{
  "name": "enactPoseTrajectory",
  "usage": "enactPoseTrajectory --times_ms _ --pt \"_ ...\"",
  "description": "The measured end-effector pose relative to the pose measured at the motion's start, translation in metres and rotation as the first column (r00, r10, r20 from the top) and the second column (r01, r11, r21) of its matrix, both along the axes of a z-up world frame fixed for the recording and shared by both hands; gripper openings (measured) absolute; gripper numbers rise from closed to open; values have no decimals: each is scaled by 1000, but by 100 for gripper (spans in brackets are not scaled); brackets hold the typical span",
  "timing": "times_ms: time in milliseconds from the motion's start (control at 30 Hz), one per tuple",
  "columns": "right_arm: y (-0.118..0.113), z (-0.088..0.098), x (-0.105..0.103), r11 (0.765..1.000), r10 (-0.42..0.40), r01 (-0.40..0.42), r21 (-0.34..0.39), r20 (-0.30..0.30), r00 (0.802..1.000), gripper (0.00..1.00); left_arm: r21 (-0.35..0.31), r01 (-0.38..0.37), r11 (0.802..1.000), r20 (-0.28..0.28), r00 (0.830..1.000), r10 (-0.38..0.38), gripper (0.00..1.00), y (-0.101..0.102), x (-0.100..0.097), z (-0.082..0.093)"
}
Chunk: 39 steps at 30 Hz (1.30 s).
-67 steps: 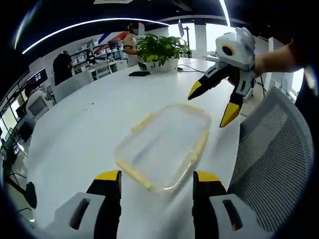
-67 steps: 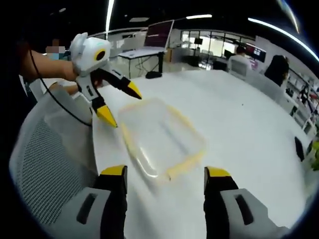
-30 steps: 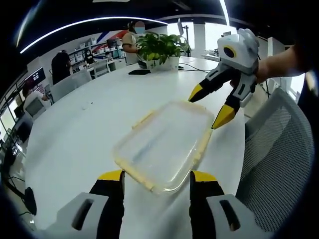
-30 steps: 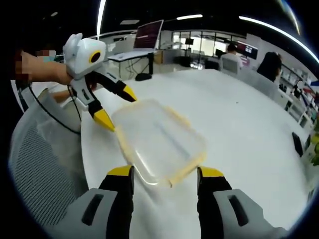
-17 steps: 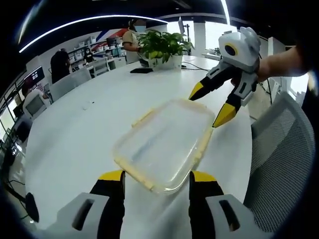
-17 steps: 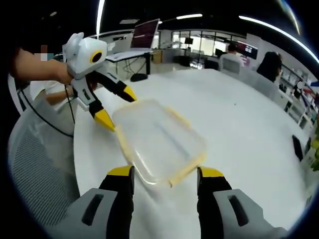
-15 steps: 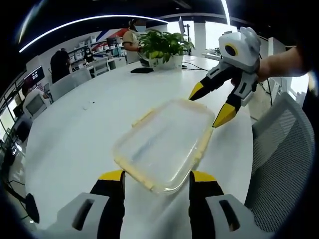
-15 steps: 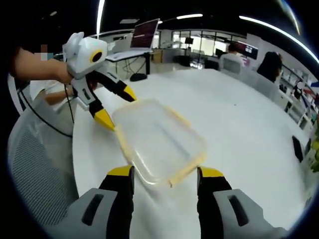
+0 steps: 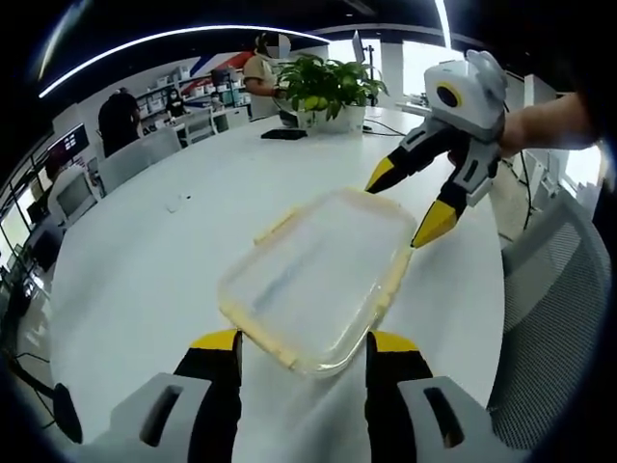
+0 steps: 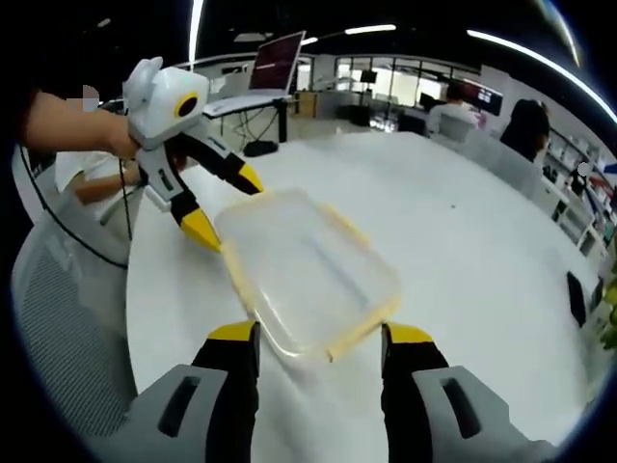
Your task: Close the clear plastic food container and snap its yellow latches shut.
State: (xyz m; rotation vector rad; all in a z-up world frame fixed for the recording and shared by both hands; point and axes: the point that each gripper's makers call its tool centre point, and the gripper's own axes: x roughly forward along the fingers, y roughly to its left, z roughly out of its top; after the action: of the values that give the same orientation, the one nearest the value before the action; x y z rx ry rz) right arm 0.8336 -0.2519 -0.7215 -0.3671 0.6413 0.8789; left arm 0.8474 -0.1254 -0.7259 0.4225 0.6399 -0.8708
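The clear container (image 9: 313,280) lies on the white desk (image 9: 164,260), near its edge by the mesh chair (image 9: 554,318). Its lid seems already on, but the yellow latches (image 10: 347,333) look not yet snapped. The left hand-held gripper (image 9: 301,344) and the right hand-held gripper (image 10: 317,340) are both open, one at each short end.

The container (image 9: 313,277) lies on the table (image 9: 164,260). Left gripper (image 9: 301,345) and right gripper (image 9: 407,198) straddle its opposite ends
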Motion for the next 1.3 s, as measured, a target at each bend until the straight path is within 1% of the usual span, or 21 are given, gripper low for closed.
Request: enactPoseTrajectory --times_ms 133,467,667,733,867,1100,1300 --pt "1 -2 3 1000 5 -5 -5 -5 1000 47 0 -3 1000 -2 1000 3 46 1 4 -2" --pt "1 -5 3 1000 4 -4 -8 -21 1000 48 5 -7 1000 -16 1000 7 45 2 3 -6" --pt "0 -5 -2 1000 -12 12 0 -27 1000 53 -9 -31 999 -17 999 31 47 6 1 -2" --pt "-1 -4 -4 1000 -17 17 7 -22 1000 54 -15 -38 999 -16 999 38 48 8 -1 0" --pt "-5 2 -11 999 -32 33 32 -20 999 61 -40 -57 998 -11 998 56 51 13 -8 5" --pt "-15 11 -26 996 -61 61 72 -3 998 67 -73 -92 993 4 996 92 58 23 -22 14" --pt "-26 19 -38 991 -94 92 101 21 995 71 -84 -96 992 24 995 98 62 28 -38 20"
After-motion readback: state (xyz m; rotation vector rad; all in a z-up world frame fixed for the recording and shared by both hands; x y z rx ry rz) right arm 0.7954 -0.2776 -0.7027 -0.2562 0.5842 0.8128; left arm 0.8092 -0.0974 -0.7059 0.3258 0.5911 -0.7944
